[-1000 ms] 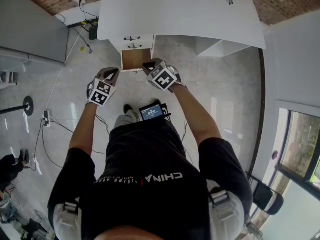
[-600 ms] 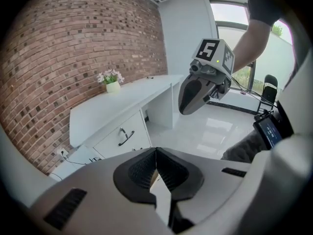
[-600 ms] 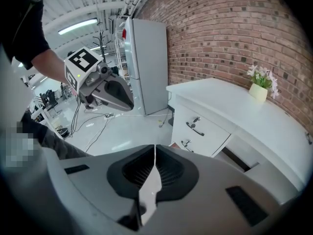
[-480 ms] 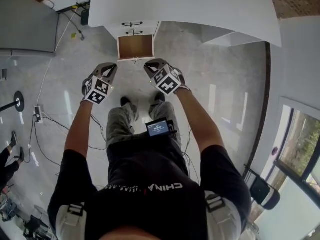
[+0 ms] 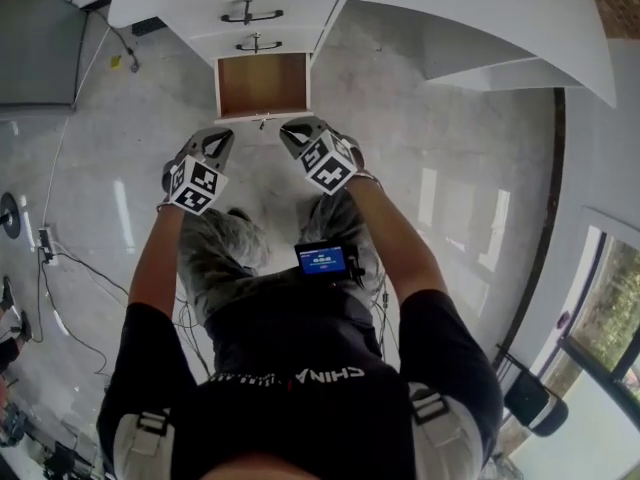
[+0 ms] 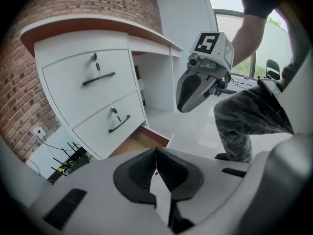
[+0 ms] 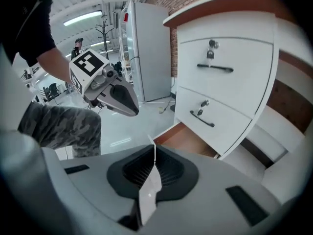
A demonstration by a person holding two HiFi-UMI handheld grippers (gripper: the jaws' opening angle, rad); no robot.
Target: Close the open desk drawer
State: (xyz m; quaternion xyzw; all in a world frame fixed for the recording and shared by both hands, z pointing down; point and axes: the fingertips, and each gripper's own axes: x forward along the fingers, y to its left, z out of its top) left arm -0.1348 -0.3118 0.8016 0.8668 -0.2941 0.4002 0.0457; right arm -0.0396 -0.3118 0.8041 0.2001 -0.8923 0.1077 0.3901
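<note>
The white desk (image 5: 400,8) fills the top of the head view. Its bottom drawer (image 5: 263,84) stands pulled out, showing a bare brown inside, below two closed drawers with black handles (image 5: 247,13). My left gripper (image 5: 218,142) and right gripper (image 5: 296,132) hover side by side just short of the drawer's front edge, both shut on nothing. In the left gripper view the open drawer (image 6: 143,140) lies just past my shut left gripper (image 6: 156,151), with the right gripper (image 6: 198,84) beside it. The right gripper view shows the drawer (image 7: 185,142) beyond my shut right gripper (image 7: 154,148).
The person's camouflage-trousered legs (image 5: 215,253) stand on the glossy floor behind the grippers. Cables (image 5: 60,258) trail over the floor at left. A grey cabinet (image 5: 40,38) stands at upper left, a black chair (image 5: 530,398) at lower right by the window.
The person has stepped toward the desk, so the open drawer is larger and closer. Both grippers, still shut, have come near the drawer's front edge.
</note>
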